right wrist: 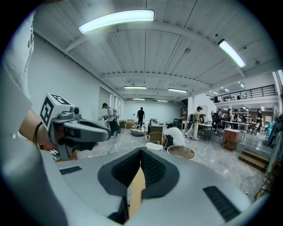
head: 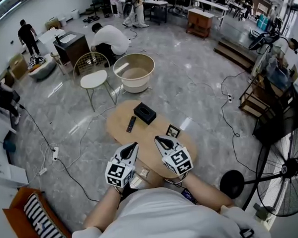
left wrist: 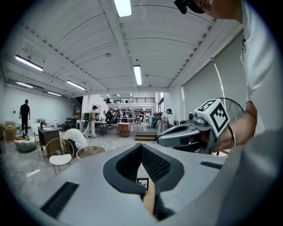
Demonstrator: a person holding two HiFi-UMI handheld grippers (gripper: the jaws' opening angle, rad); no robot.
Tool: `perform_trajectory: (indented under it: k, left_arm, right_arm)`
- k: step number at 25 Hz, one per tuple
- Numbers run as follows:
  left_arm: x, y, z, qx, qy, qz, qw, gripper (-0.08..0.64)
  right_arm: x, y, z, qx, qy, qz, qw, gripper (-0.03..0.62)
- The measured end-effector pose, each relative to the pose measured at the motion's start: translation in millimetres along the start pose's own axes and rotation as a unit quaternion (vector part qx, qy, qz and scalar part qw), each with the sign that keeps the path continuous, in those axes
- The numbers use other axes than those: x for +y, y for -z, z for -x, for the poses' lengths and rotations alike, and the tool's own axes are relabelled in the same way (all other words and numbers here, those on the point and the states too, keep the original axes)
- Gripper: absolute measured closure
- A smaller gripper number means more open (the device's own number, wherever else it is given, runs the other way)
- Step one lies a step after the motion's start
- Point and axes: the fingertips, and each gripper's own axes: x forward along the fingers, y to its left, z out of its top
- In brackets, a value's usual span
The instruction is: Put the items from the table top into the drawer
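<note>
**Both grippers empty, three items ahead**

Head view: The left gripper (head: 134,145) and right gripper (head: 159,139) hover side by side over the near edge of the table (head: 120,116). Three items lie on top, all toward 12 o'clock. A remote (head: 131,124) is straight ahead of the left gripper, its long axis running 1 to 7. A black box (head: 144,112) sits just beyond it. A small frame (head: 173,131) stands at 1 o'clock from the right gripper, close by. So the left is nearer the remote, the right nearer the frame. The drawer I cannot pick out for certain; it may be the wooden part under the table's edge at 6 o'clock.

Left gripper view: its fingers (left wrist: 128,165) are closed on nothing.

Right gripper view: its fingers (right wrist: 154,170) are closed too, and empty. Either pair would have to open before a pick.
</note>
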Motion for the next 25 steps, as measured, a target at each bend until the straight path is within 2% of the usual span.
perform_trajectory:
  k: [5,10,19,25]
  left_arm:
    - [28,1,13,-0.004,0.008,0.0,1.0,0.551]
    - [76,1,30,-0.005,0.026,-0.001,0.9996,0.551]
    - [172,6,73,-0.001,0.074,-0.011,0.9972,0.551]
    - [219,2,99,-0.002,0.107,-0.016,0.9941,0.551]
  right_arm:
    - [15,-10,-20,0.0,0.012,0.001,1.0,0.565]
    - [35,-27,-63,-0.002,0.031,-0.005,1.0,0.565]
    - [83,-61,-148,0.001,0.078,-0.019,0.997,0.565]
    - [111,-74,-190,0.006,0.107,-0.032,0.994,0.565]
